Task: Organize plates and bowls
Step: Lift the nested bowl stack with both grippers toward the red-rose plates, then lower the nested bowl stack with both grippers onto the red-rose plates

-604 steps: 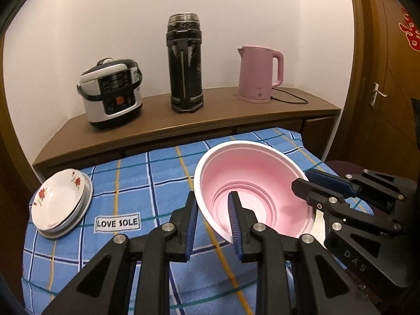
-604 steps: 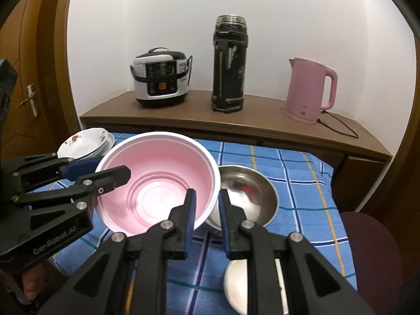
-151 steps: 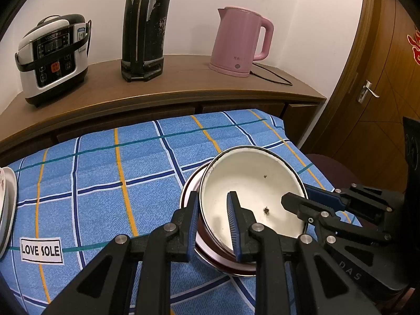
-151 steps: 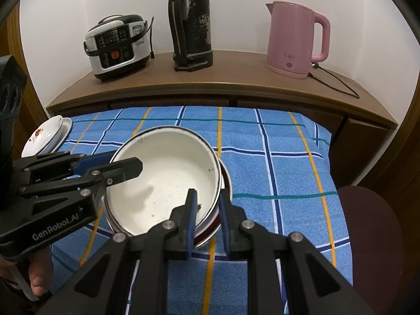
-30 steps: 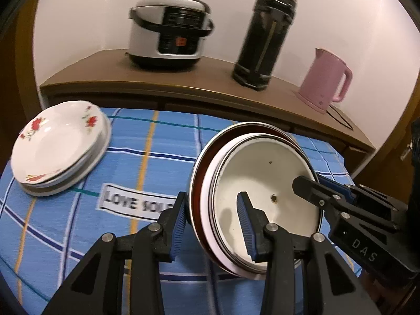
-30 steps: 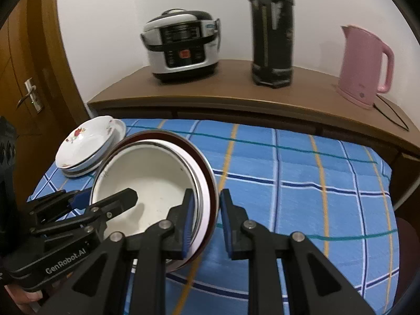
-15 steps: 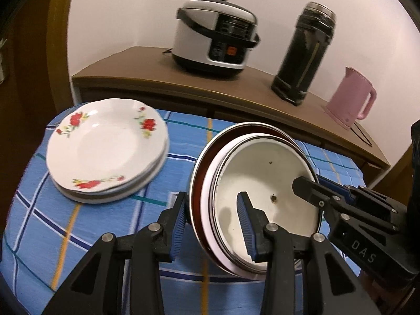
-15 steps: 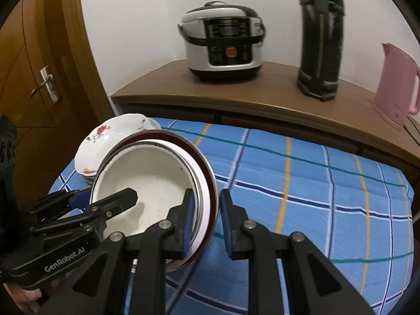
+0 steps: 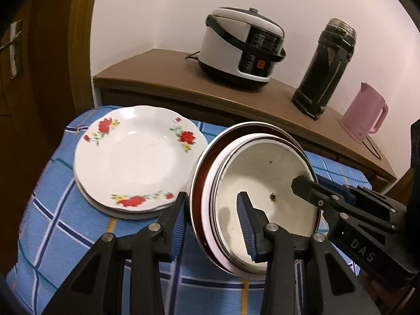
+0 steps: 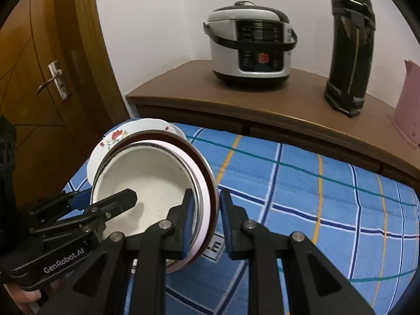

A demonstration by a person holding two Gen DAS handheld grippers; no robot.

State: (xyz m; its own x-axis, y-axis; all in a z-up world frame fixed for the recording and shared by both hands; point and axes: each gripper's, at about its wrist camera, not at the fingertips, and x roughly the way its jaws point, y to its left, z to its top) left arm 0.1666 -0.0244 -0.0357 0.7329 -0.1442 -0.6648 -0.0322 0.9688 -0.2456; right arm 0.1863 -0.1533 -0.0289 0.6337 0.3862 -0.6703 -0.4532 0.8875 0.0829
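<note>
A nested stack of bowls [image 9: 265,191], white enamel inside pink inside steel, hangs tilted above the blue checked cloth. My left gripper [image 9: 211,219] is shut on its left rim. My right gripper [image 10: 206,216] is shut on the opposite rim and also shows in the left wrist view [image 9: 312,183]. The stack shows in the right wrist view [image 10: 149,181] too. A stack of white plates with red flowers [image 9: 136,157] lies on the cloth just left of the bowls, partly hidden behind them in the right wrist view [image 10: 115,135].
A wooden shelf [image 9: 168,78] behind the table carries a rice cooker [image 9: 241,50], a black thermos [image 9: 325,71] and a pink kettle [image 9: 365,115]. A wooden door [image 10: 44,78] stands at the left. The cloth [image 10: 302,210] stretches to the right.
Both grippers have carried the bowl stack further left across the table. The flowered plates now sit right beside and partly under the stack's rim.
</note>
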